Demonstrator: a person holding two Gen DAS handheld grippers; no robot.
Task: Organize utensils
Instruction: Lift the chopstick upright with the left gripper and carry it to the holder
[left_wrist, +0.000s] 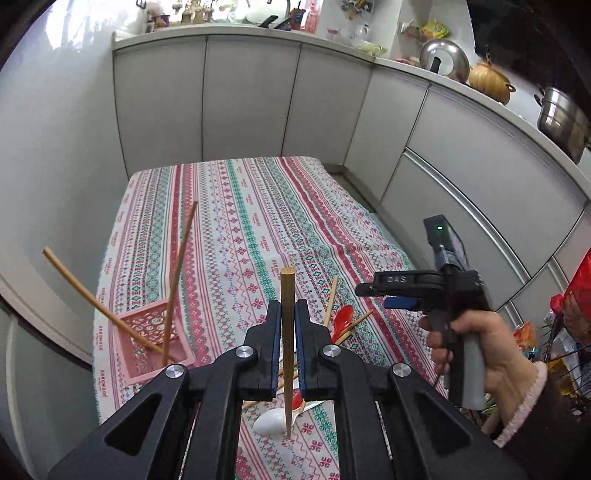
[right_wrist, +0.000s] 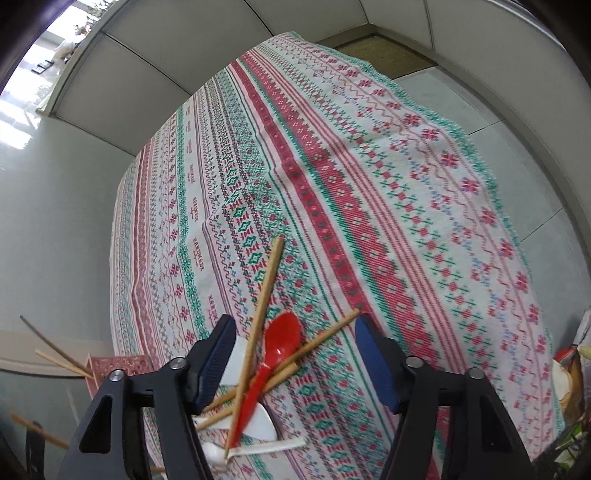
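Left gripper (left_wrist: 287, 308) clamps a round wooden chopstick (left_wrist: 287, 347) upright, beside the pink plastic lattice basket (left_wrist: 149, 341) holding two chopsticks. Right gripper (right_wrist: 295, 350), jaws apart, hovers over the slightly blurred red plastic spoon (right_wrist: 271, 363), seemingly untouched.

left gripper (left_wrist: 287, 314) clamped on upright chopstick (left_wrist: 287, 332), pink basket (left_wrist: 147, 339) holding two chopsticks, striped tablecloth (left_wrist: 240, 221)
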